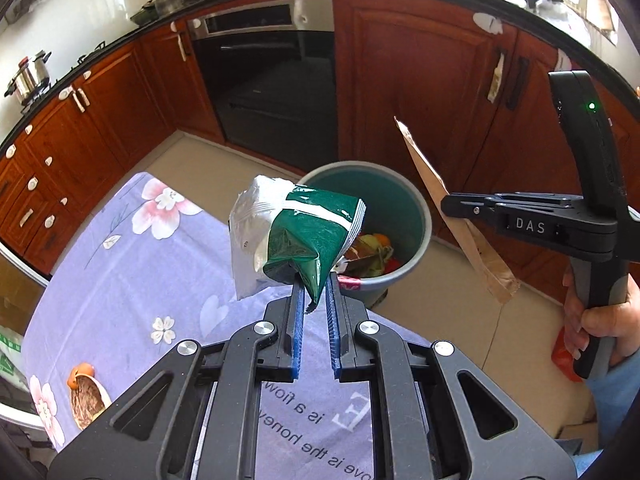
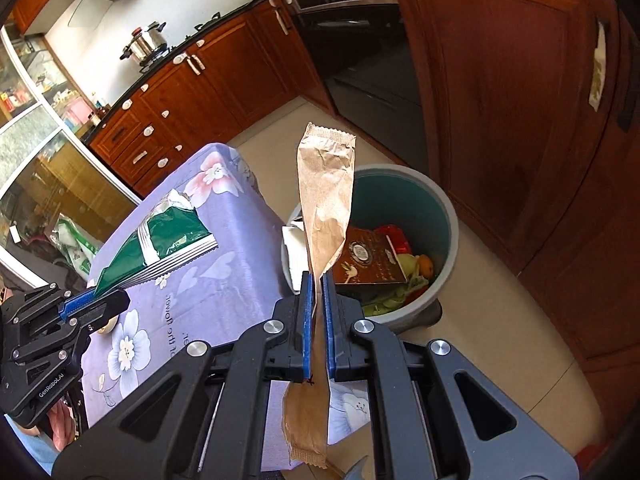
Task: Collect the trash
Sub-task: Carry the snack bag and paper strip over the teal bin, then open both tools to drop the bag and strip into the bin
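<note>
You are holding left gripper [image 1: 316,292] over purple flower tablecloth [image 1: 132,264], pinching green snack bag [image 1: 308,232] at frame middle. Right gripper [image 2: 318,280] is pinching brown paper wrapper [image 2: 326,184] tight, wrapper sticking up at middle. Gray trash bin [image 2: 450,216] is sitting on floor right of table, already part full. Step looks like carrying trash to bin. Next: bring both over bin mouth, then spread fingers so trash is dropping inside.
</note>
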The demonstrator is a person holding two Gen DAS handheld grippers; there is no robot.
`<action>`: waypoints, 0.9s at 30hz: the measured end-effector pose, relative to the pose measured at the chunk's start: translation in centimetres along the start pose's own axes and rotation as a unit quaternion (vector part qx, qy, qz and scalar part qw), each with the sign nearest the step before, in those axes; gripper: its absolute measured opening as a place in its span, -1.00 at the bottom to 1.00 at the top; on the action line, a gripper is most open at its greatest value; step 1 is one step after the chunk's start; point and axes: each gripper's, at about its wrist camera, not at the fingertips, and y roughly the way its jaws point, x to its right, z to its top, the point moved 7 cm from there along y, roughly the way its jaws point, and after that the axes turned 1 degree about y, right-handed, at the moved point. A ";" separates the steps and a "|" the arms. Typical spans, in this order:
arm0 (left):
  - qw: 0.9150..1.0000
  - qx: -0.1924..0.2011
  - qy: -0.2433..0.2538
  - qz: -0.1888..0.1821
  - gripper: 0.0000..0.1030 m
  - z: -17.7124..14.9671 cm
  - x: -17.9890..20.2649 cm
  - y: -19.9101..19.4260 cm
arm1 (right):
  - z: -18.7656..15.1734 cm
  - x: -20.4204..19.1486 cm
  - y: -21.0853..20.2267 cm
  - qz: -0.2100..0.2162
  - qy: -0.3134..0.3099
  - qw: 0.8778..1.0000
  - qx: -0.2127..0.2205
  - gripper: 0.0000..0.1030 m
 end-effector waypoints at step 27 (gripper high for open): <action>0.991 -0.095 0.054 -0.078 -0.71 4.4 4.0 14.5 | 4.0 5.1 8.2 -0.040 0.038 0.996 -0.070 -0.83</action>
